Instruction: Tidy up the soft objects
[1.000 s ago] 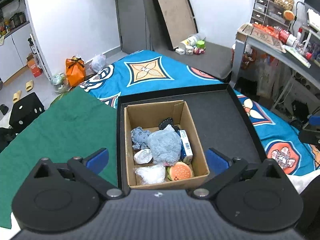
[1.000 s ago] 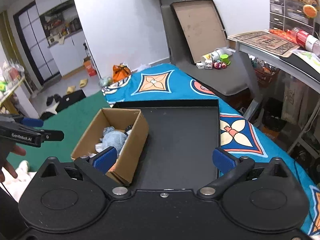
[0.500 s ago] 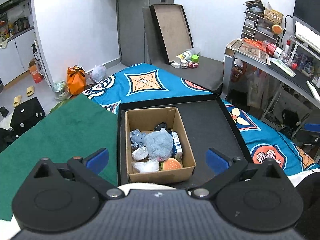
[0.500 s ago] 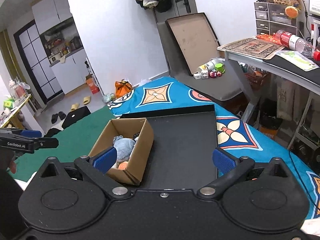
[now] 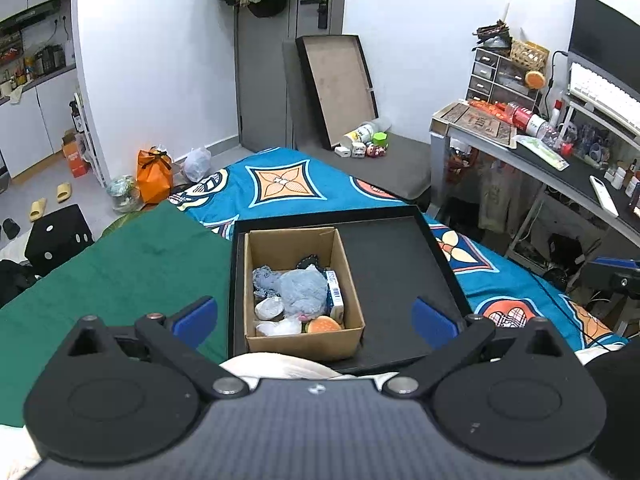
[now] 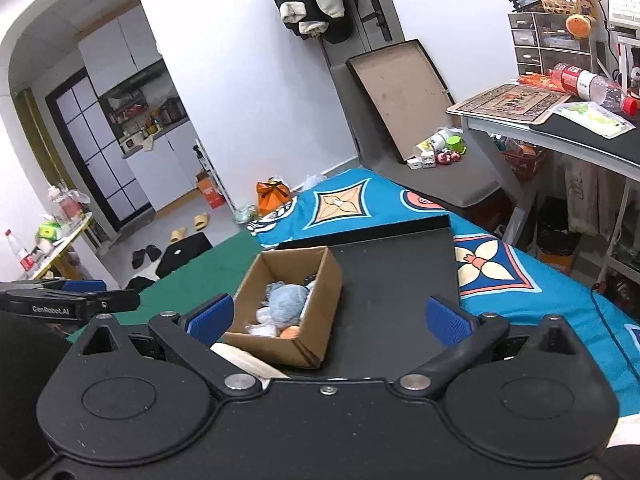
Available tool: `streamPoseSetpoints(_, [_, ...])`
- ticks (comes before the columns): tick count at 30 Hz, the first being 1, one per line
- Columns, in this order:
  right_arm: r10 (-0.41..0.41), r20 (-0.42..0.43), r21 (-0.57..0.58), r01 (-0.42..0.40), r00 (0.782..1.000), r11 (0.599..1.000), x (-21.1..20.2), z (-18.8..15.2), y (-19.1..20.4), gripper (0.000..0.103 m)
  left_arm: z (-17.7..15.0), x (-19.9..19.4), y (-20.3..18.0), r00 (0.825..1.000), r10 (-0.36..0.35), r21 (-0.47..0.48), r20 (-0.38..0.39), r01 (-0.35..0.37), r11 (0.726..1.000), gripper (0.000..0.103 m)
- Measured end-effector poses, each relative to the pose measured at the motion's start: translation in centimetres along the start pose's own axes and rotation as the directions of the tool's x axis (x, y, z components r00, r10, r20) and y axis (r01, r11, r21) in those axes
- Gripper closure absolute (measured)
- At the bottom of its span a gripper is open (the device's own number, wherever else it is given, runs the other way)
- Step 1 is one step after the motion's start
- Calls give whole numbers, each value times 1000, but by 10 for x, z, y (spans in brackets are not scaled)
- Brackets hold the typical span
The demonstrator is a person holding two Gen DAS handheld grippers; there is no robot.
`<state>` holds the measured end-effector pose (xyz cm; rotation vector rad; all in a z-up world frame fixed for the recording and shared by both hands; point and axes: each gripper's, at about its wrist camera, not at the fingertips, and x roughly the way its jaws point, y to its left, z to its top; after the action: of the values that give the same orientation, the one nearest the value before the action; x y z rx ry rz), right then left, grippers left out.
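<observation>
A brown cardboard box (image 5: 343, 256) stands in the left half of a black tray (image 5: 400, 264) on the bed. It holds a grey-blue plush (image 5: 302, 290), a small blue soft toy (image 5: 266, 280), white soft lumps (image 5: 270, 307), an orange burger toy (image 5: 322, 325) and a small blue-white carton (image 5: 334, 294). My left gripper (image 5: 315, 316) is open and empty, raised above and in front of the box. My right gripper (image 6: 329, 317) is open and empty, back from the box (image 6: 320, 304) and tray (image 6: 400, 280). The plush (image 6: 286, 300) shows in the right wrist view.
A green cloth (image 5: 120, 272) lies left of the tray on a blue patterned bedspread (image 5: 280, 184). A desk (image 5: 560, 160) with clutter stands at the right. A leaning tray lid (image 5: 340, 88) and small toys (image 5: 364, 148) are at the back.
Both grippers have risen and pulled back from the box, so the box and tray look smaller and lower in view. Both stay open.
</observation>
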<state>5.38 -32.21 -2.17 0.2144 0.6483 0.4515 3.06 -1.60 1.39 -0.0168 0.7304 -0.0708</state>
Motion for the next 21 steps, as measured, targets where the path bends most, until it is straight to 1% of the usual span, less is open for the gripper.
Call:
streamPoseSetpoints(8, [47,1,10,-47,999,999,-19,2,16,0,-6,-25,-10,1000,-19,2,20,19,1000,0])
streamPoseSetpoints(11, [40,6,23,-40,999,999,-25,3,20,0,-8,-33,-11,999,-13,-5,34,13,1000,0])
streamPoseSetpoints(16, [45,8,27,-45,999,999,-30,3,25,0,-11,-42,-14,999,-23,-28,40,24,999,0])
streamPoseSetpoints(21, [65,-2,16,-65,998,998,-31,3,32,0,-13,-49,-18,999,-23,-32,43,24,999,0])
